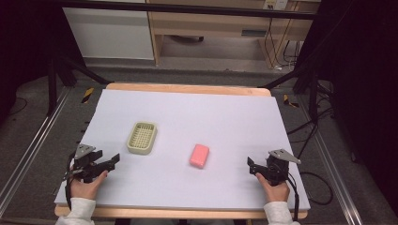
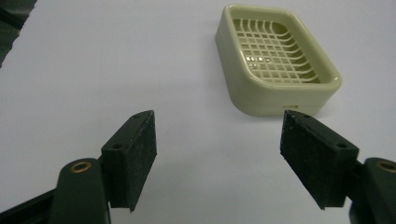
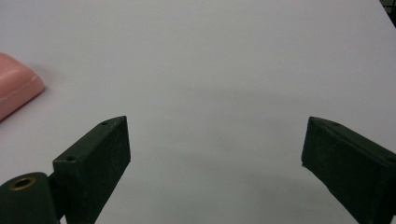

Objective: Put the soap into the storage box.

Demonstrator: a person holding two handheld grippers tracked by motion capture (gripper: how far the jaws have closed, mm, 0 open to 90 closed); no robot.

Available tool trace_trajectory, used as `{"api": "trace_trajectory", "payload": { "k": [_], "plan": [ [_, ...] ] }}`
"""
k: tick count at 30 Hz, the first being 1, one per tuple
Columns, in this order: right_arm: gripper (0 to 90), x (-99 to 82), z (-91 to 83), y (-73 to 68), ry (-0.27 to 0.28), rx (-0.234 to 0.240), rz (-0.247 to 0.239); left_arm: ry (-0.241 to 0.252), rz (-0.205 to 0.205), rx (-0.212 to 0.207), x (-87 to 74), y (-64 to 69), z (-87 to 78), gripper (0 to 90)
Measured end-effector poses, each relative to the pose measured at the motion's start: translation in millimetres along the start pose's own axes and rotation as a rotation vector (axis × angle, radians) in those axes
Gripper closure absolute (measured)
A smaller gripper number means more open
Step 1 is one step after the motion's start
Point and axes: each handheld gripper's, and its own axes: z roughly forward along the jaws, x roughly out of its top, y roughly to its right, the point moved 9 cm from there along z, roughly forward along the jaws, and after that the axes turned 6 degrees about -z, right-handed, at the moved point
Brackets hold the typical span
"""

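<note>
Lab: framed rig (image 1: 187,9), trailing cables (image 1: 281,47)

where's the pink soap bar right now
In the high view the pink soap bar lies flat on the white table cover, just right of centre, right of the beige soap dish, untouched by either tool.

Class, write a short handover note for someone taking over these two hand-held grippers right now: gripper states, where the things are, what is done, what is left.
Left hand-held gripper: open, holding nothing, near the table's left edge, aimed at the soap dish.
Right hand-held gripper: open, holding nothing, near the right edge.
The soap dish holds nothing; the pink soap bar lies on the table to its right, apart from it.
Done: nothing grasped yet.
Left: probably pick up the soap and set it in the dish.
</note>
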Motion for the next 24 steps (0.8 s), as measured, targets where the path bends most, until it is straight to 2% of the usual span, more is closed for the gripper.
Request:
{"api": "trace_trajectory", "payload": {
  "k": [3, 11, 15, 24],
  "plan": [
    [8.4, 0.6, -0.8, -1.0, 0.005, 0.007, -0.003, 0.02, 0.008, -0.005, 3.3, 4.7, -3.0, 28.1],
    [8.4, 0.8, -1.7, -3.6, 0.007, 0.012, -0.01, 0.034, 0.018, -0.033, 6.8, 13.7, -7.0, 29.8],
    [8.4, 0.9, -1.7, -4.7, 0.004, 0.017, -0.011, 0.032, 0.026, -0.036, 7.4, 18.7, -7.3, 29.8],
    [8.6, 2.2, -3.4, -2.8, 0.02, 0.008, -0.009, 0.022, 0.022, -0.079, 8.1, 33.5, -8.3, 29.6]
  ]
}}
